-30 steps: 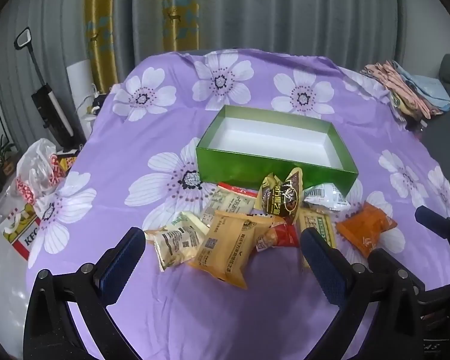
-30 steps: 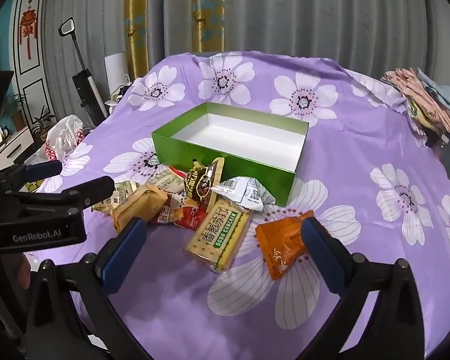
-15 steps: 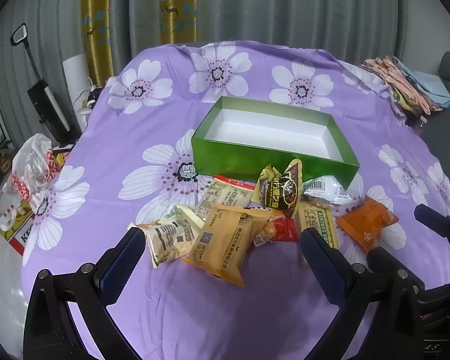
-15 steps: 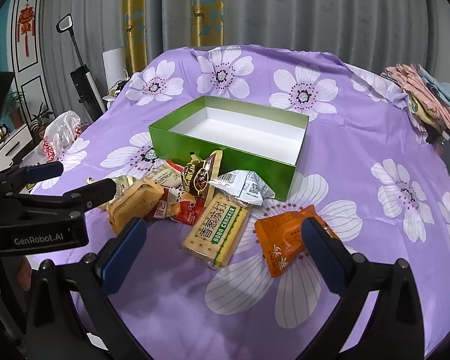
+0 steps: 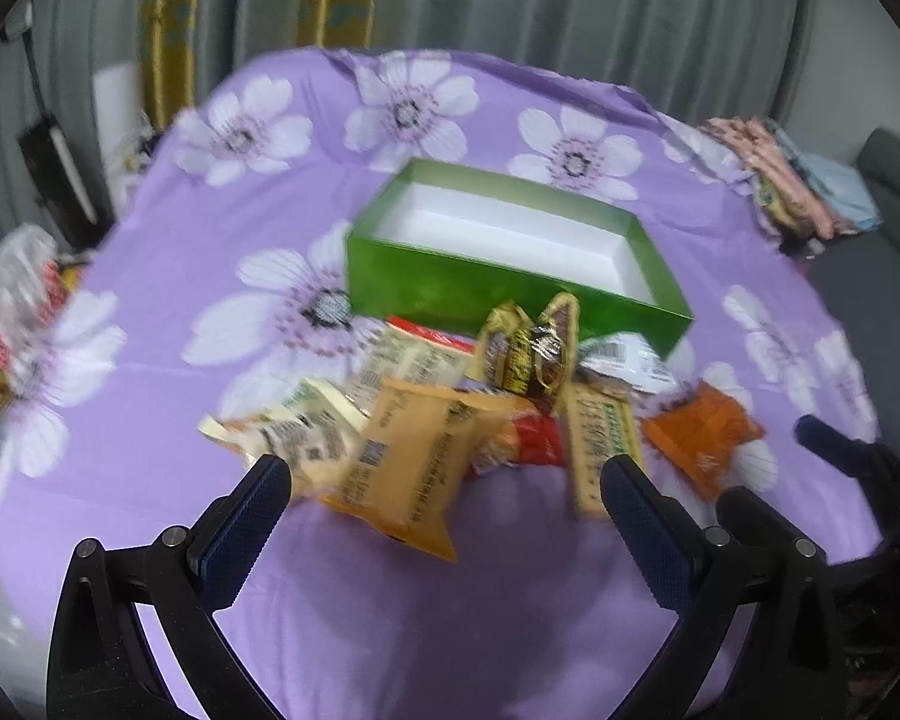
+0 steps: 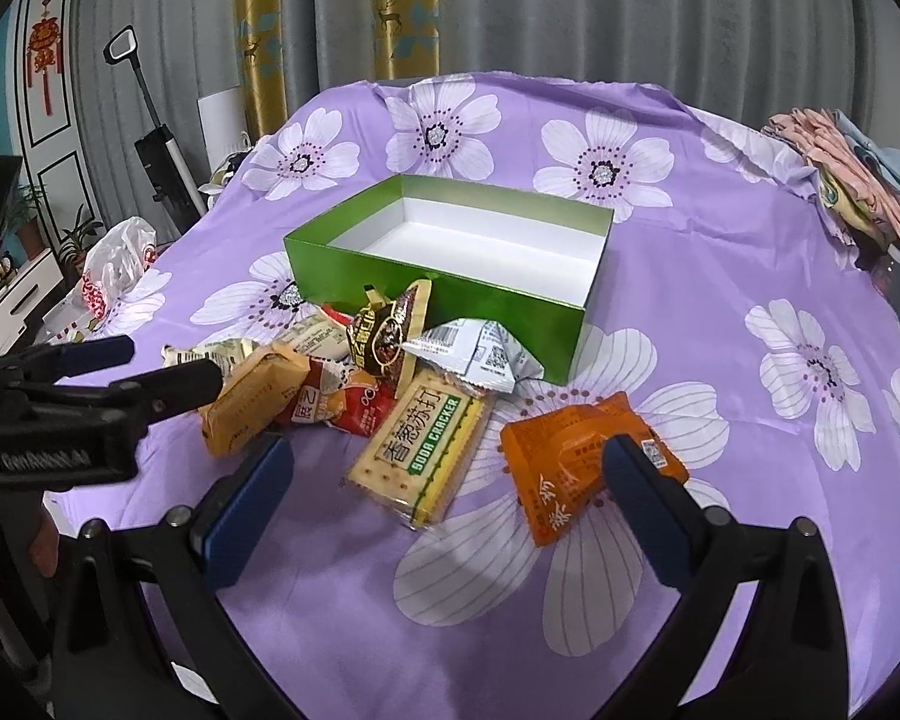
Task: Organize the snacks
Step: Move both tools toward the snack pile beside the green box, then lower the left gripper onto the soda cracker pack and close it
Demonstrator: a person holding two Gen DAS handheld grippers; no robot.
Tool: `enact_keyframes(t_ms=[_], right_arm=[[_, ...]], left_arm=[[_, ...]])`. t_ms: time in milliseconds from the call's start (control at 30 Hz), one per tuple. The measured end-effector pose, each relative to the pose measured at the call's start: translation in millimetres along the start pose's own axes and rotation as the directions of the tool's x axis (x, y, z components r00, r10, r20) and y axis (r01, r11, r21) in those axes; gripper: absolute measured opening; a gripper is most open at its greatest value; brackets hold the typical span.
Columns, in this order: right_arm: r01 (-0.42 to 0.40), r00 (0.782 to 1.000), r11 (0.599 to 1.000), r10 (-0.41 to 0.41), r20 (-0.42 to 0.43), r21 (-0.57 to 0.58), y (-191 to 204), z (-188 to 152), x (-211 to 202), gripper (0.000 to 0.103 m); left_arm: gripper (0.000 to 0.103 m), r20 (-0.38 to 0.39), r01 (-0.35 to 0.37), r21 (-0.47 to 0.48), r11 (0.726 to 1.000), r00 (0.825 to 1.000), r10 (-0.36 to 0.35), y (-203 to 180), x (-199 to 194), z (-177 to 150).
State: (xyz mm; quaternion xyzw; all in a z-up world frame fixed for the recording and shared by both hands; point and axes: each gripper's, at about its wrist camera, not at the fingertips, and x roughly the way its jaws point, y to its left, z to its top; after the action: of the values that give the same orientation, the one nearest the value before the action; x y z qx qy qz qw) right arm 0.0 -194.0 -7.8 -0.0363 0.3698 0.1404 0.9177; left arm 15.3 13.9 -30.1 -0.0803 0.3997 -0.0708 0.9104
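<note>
An empty green box (image 5: pixel 450 294) (image 6: pixel 450 291) with a white inside stands on the purple flowered cloth. Several snack packets lie in a heap in front of it: a tan packet (image 5: pixel 414 456) (image 6: pixel 252 402), a soda cracker pack (image 6: pixel 426 444) (image 5: pixel 600 438), an orange packet (image 6: pixel 576 462) (image 5: pixel 702 438), a dark brown packet (image 6: pixel 384 336) (image 5: pixel 534 354), a white packet (image 6: pixel 480 354) and a red one (image 6: pixel 360 408). My left gripper (image 5: pixel 444 492) is open, just short of the tan packet. My right gripper (image 6: pixel 444 468) is open over the cracker pack and orange packet. The left gripper's fingers (image 6: pixel 168 384) reach in from the left.
Folded clothes (image 6: pixel 846 186) lie at the far right edge of the cloth. A plastic bag (image 6: pixel 114 270) sits off the left edge, with a vacuum (image 6: pixel 162 162) and curtains behind. A hand (image 6: pixel 36 546) shows at the lower left. The left wrist view is blurred.
Both grippers have moved forward and lower toward the snack heap, which looms larger now. Both stay open. The snacks and the box have not shifted.
</note>
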Motion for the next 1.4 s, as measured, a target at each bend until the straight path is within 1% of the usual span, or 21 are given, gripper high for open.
enact_keyframes(t_ms=[33, 67, 100, 167, 200, 233, 300, 367, 400, 467, 500, 567, 633, 667, 767, 867, 1000, 1067, 1133, 1233, 1400], right_arm=[[-0.007, 1.000, 1.000, 0.007, -0.003, 0.002, -1.7, -1.6, 0.5, 0.103], [-0.018, 1.000, 1.000, 0.018, -0.011, 0.004, -3.8, -4.2, 2.0, 0.103], [-0.027, 0.999, 1.000, 0.027, -0.018, 0.006, -4.7, -6.7, 3.2, 0.103], [-0.053, 0.998, 0.999, 0.053, -0.037, 0.006, -6.8, -12.6, 7.3, 0.103], [-0.063, 0.997, 0.998, 0.063, -0.043, 0.006, -7.0, -14.7, 9.1, 0.103], [-0.076, 0.996, 0.997, 0.076, -0.052, 0.008, -7.1, -17.3, 11.1, 0.103], [-0.113, 0.991, 0.994, 0.114, -0.074, 0.012, -5.9, -22.8, 16.4, 0.103], [-0.151, 0.984, 0.988, 0.152, -0.096, 0.017, -2.9, -28.1, 22.2, 0.103], [-0.168, 0.980, 0.986, 0.169, -0.103, 0.016, -1.2, -30.4, 24.0, 0.103], [-0.201, 0.973, 0.980, 0.201, -0.118, 0.011, 3.1, -36.8, 28.1, 0.102], [-0.209, 0.970, 0.978, 0.208, -0.122, 0.009, 4.2, -38.0, 28.8, 0.102], [-0.230, 0.964, 0.973, 0.230, -0.132, 0.015, 6.5, -41.6, 32.2, 0.101], [-0.247, 0.958, 0.969, 0.248, -0.145, 0.028, 7.2, -45.0, 37.1, 0.100], [-0.254, 0.955, 0.967, 0.256, -0.150, 0.036, 7.0, -45.8, 39.3, 0.099], [-0.268, 0.948, 0.961, 0.275, -0.162, 0.061, 4.6, -47.1, 44.9, 0.093], [-0.274, 0.945, 0.959, 0.283, -0.163, 0.076, 2.8, -47.5, 49.5, 0.090], [-0.268, 0.947, 0.960, 0.278, -0.160, 0.079, 0.2, -45.7, 55.6, 0.089], [-0.270, 0.947, 0.960, 0.279, -0.157, 0.075, -0.5, -43.0, 58.9, 0.086], [-0.268, 0.948, 0.961, 0.276, -0.159, 0.072, -0.8, -41.0, 64.1, 0.085], [-0.270, 0.949, 0.961, 0.275, -0.156, 0.056, -1.7, -38.1, 67.8, 0.084], [-0.269, 0.949, 0.962, 0.273, -0.158, 0.051, -4.8, -32.6, 75.9, 0.082]], left_arm=[[0.102, -0.022, 0.021, -0.017, 1.000, 1.000, -0.022, 2.6, 0.2, -1.5], [0.102, 0.011, 0.077, -0.036, 0.996, 0.997, -0.077, 3.2, 2.5, -3.5], [0.102, 0.001, 0.108, -0.043, 0.993, 0.994, -0.108, 6.1, 4.4, -5.6], [0.102, -0.028, 0.203, -0.088, 0.975, 0.978, -0.206, 14.3, 9.2, -10.2], [0.102, -0.023, 0.243, -0.102, 0.965, 0.969, -0.246, 17.1, 12.5, -13.0], [0.102, -0.050, 0.250, -0.116, 0.961, 0.965, -0.257, 21.1, 14.2, -15.2], [0.102, -0.049, 0.300, -0.150, 0.942, 0.949, -0.310, 26.8, 16.5, -21.1], [0.102, -0.052, 0.321, -0.148, 0.935, 0.942, -0.332, 29.4, 14.0, -24.3], [0.102, -0.057, 0.346, -0.145, 0.927, 0.932, -0.357, 30.4, 11.9, -25.0], [0.102, -0.044, 0.432, -0.133, 0.892, 0.896, -0.441, 27.7, 5.5, -26.5], [0.102, -0.036, 0.462, -0.115, 0.879, 0.883, -0.468, 24.7, 1.2, -27.1], [0.102, -0.028, 0.484, -0.070, 0.872, 0.873, -0.487, 17.4, -4.2, -26.9], [0.102, -0.043, 0.519, -0.042, 0.854, 0.853, -0.520, 9.9, -4.8, -28.2], [0.102, -0.058, 0.543, -0.032, 0.839, 0.837, -0.544, 3.3, -3.8, -28.6], [0.102, -0.102, 0.544, -0.014, 0.839, 0.834, -0.542, -10.2, 4.4, -26.8], [0.093, -0.134, 0.530, 0.014, 0.848, 0.841, -0.524, -23.6, 15.6, -21.8], [0.090, -0.166, 0.504, 0.029, 0.863, 0.854, -0.493, -34.4, 37.6, -14.3], [0.075, -0.190, 0.498, 0.015, 0.867, 0.853, -0.487, -35.4, 50.1, -12.0], [0.066, -0.208, 0.482, 0.003, 0.876, 0.857, -0.471, -36.9, 61.2, -13.2], [0.063, -0.232, 0.452, -0.025, 0.891, 0.865, -0.445, -34.9, 78.0, -12.6], [0.056, -0.261, 0.447, -0.055, 0.893, 0.857, -0.445, -30.4, 92.1, -14.1]])
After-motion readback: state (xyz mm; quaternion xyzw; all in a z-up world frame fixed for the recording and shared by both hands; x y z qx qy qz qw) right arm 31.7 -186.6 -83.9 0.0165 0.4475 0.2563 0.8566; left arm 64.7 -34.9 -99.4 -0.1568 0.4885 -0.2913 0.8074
